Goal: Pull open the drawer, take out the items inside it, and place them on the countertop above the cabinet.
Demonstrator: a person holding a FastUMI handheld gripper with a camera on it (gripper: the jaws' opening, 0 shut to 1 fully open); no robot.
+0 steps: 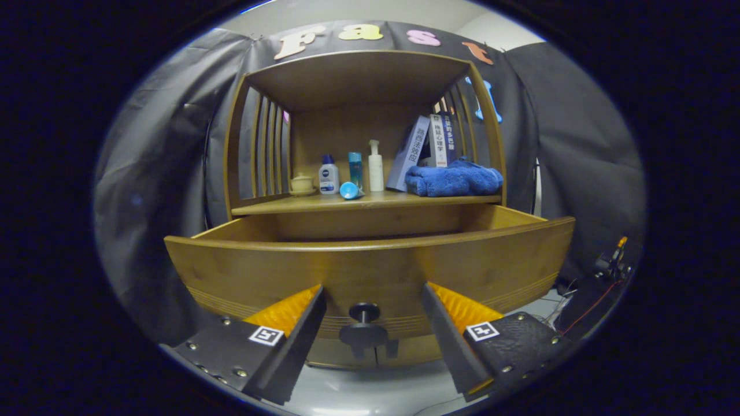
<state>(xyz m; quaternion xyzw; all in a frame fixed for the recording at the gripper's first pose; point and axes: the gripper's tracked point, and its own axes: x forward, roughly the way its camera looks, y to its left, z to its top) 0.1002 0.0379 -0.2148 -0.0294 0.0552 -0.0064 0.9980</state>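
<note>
My tool [373,300] is spread wide, both fingers apart and touching nothing, with the dark round knob [364,315] of the drawer [370,268] sitting in the gap between them. The drawer is pulled out toward me; its curved wooden front fills the space just ahead of my fingers, and I can see the top edges of its side walls running back into the cabinet [237,144]. From this low angle I cannot see down into the drawer, so I cannot tell what lies inside.

Above the drawer is the wooden counter [300,205], roofed by a shelf board and closed at the sides with upright slats. On it, from my left, stand a small lidded cup on a saucer [302,184], a short white bottle with a blue cap [328,176], a slim blue bottle [355,167] and a white pump bottle [376,166]. A small blue cup [350,190] lies tipped on its side near the front edge, just before the slim bottle. Further right a few books [430,147] lean against the slats, and a folded blue towel [454,179] lies in front of them.

Dark cloth hangs behind and to both sides of the cabinet. Below the drawer front is a pale floor [370,393], and off to the right, low down, some dark equipment with wires [601,277].
</note>
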